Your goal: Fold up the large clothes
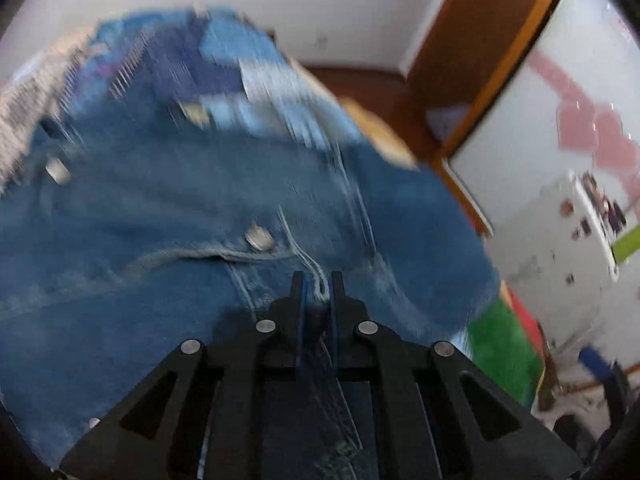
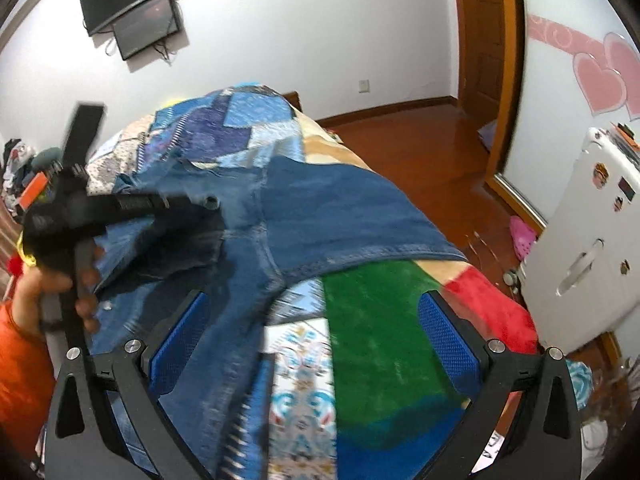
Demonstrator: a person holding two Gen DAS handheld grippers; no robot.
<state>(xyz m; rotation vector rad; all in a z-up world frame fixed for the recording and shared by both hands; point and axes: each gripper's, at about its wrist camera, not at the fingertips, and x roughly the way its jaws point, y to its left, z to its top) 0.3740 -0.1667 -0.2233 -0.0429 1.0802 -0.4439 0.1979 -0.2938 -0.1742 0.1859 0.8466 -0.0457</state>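
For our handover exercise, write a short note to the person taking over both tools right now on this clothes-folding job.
Left tool: shut on the denim jacket, pinching a seam.
Right tool: open, holding nothing, hovering over the bed near the jacket's edge.
Jacket lies spread across the patchwork blanket on the bed, one part lifted.
Done: left grip taken.
Left: probably grip with the right tool, then fold.

your left wrist view looks along its fingers, pressed close onto the denim jacket (image 1: 200, 240). your right wrist view sits higher and farther back, facing down the bed (image 2: 380, 340). both views share the jacket, patchwork cover (image 2: 240, 120) and door (image 2: 488, 60).
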